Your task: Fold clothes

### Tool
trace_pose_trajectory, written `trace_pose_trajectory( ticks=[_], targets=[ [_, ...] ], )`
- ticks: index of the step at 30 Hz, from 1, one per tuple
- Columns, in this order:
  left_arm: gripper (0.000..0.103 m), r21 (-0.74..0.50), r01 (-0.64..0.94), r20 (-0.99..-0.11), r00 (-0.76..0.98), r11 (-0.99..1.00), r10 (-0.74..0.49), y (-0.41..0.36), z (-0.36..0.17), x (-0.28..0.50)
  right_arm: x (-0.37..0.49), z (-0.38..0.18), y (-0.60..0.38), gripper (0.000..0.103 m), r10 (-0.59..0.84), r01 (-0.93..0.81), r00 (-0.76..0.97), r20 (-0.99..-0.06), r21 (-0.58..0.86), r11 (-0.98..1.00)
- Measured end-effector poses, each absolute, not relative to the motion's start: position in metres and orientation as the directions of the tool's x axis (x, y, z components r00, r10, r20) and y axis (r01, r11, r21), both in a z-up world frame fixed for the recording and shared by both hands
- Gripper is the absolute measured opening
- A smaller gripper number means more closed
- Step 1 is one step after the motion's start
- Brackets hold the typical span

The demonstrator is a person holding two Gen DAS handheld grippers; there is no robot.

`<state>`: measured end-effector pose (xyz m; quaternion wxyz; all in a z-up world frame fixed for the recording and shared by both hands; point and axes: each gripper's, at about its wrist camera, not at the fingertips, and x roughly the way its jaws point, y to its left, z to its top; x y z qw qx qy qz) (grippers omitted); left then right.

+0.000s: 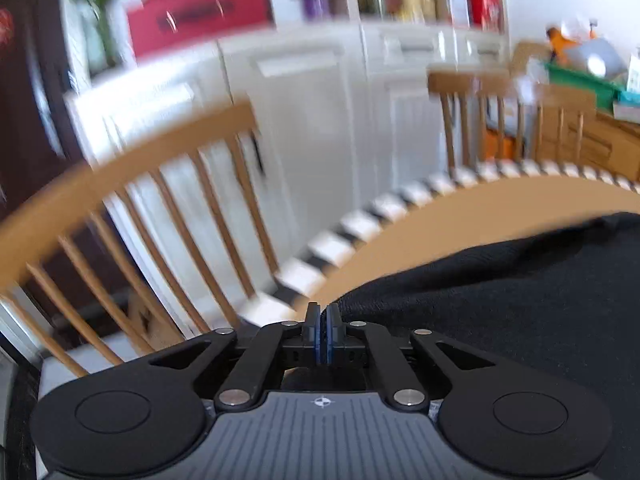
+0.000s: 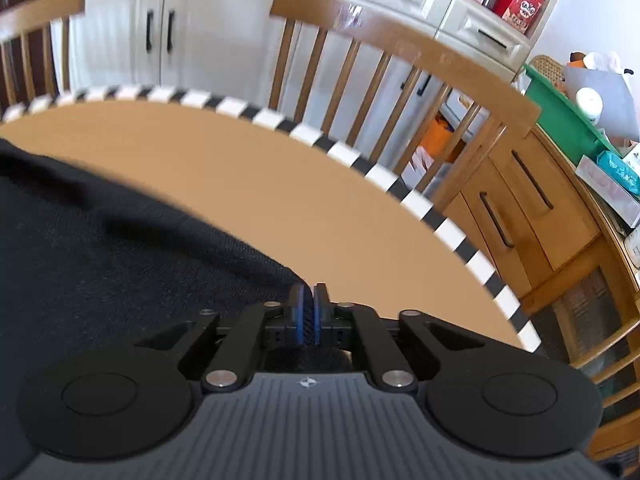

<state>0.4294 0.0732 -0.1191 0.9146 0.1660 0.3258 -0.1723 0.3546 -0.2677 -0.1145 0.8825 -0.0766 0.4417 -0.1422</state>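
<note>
Black plastic tongs sit closest in both views, each with blue ridged pads at the tips. On the left tongs [image 1: 322, 322] the pads are almost pressed together at the edge of a black garment [image 1: 520, 288], and I cannot tell if any cloth is pinched between them. On the right tongs [image 2: 308, 312] the pads have a thin gap, and dark fuzzy cloth shows between them, so they look closed on the garment's edge. That garment is soft and knitted-looking, and it lies in a lumpy heap on the table [image 2: 260, 176]. It fills the right side of the left view and the left side of the right view. Smooth tan covers the table top, with a black and white striped border [image 2: 404, 196] around its edge. Wooden chairs with thin slats stand just behind the table [image 2: 384, 56]. Behind them are white cupboards with dark handles [image 2: 160, 32] and shelves with boxes. A wooden sideboard [image 2: 532, 216] stands at the right, with a green tray [image 2: 560, 116] on top.
</note>
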Motion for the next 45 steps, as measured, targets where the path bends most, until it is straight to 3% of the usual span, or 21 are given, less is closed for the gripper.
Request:
trace_pose_trajectory(
  ticks=[2,6,9,11,13,16,21,28,30,38,41,43,45],
  targets=[
    [0.015,0.244,0.404,-0.625,0.76,0.882,-0.175,0.07,-0.122,0.431,0.358,-0.117,-0.26,0.025,-0.348,0.194,0.577,-0.739,-0.29,0.937],
    [0.029,0.168,0.341,-0.532,0.821,0.925,-0.206,0.085,-0.105,0.426,0.344,-0.094,-0.249,0.028,-0.253,0.122,0.713,-0.654,-0.24,0.963],
    [0.031,0.117,0.426,-0.509,0.801,0.897,-0.315,0.077,-0.097,0.422,0.342,-0.088,-0.232,0.023,-0.115,-0.014,0.755,-0.646,-0.191,0.981],
    [0.031,0.16,0.531,-0.542,0.752,0.832,-0.375,0.051,-0.1,0.418,0.351,-0.098,-0.207,0.02,-0.069,-0.123,0.73,-0.679,-0.23,0.965],
    [0.031,0.15,0.614,-0.599,0.68,0.775,-0.423,0.027,-0.105,0.416,0.366,-0.108,-0.196,0.006,-0.046,-0.148,0.691,-0.721,-0.203,0.968],
    [0.033,0.062,0.685,-0.667,0.57,0.726,-0.48,-0.005,-0.116,0.423,0.389,-0.12,-0.186,0.006,-0.013,-0.144,0.635,-0.772,-0.135,0.98],
    [0.034,0.018,0.64,-0.684,0.568,0.768,-0.457,-0.024,-0.13,0.461,0.416,-0.115,-0.207,0.006,-0.006,0.036,0.634,-0.774,0.022,0.999],
    [0.035,-0.136,0.513,-0.671,0.582,0.848,-0.459,-0.021,-0.134,0.519,0.433,-0.124,-0.233,0.006,0.041,0.188,0.64,-0.767,0.208,0.96],
    [0.042,-0.184,0.469,-0.671,0.582,0.864,-0.459,-0.019,-0.136,0.53,0.432,-0.129,-0.245,0.004,0.07,0.243,0.657,-0.751,0.299,0.923],
    [0.043,-0.155,0.443,-0.658,0.62,0.883,-0.426,-0.017,-0.133,0.538,0.411,-0.154,-0.29,0.0,0.148,0.461,0.725,-0.673,0.634,0.621],
    [0.044,-0.204,0.396,-0.642,0.637,0.896,-0.427,-0.006,-0.125,0.53,0.391,-0.159,-0.302,0.008,0.153,0.504,0.777,-0.611,0.749,0.431],
    [0.044,-0.282,0.378,-0.554,0.686,0.882,-0.472,0.018,-0.11,0.509,0.38,-0.144,-0.3,0.012,0.116,0.464,0.774,-0.623,0.681,0.566],
    [0.046,-0.254,0.408,-0.524,0.704,0.877,-0.479,0.036,-0.099,0.491,0.371,-0.124,-0.296,0.012,0.063,0.388,0.761,-0.645,0.531,0.753]
  ],
)
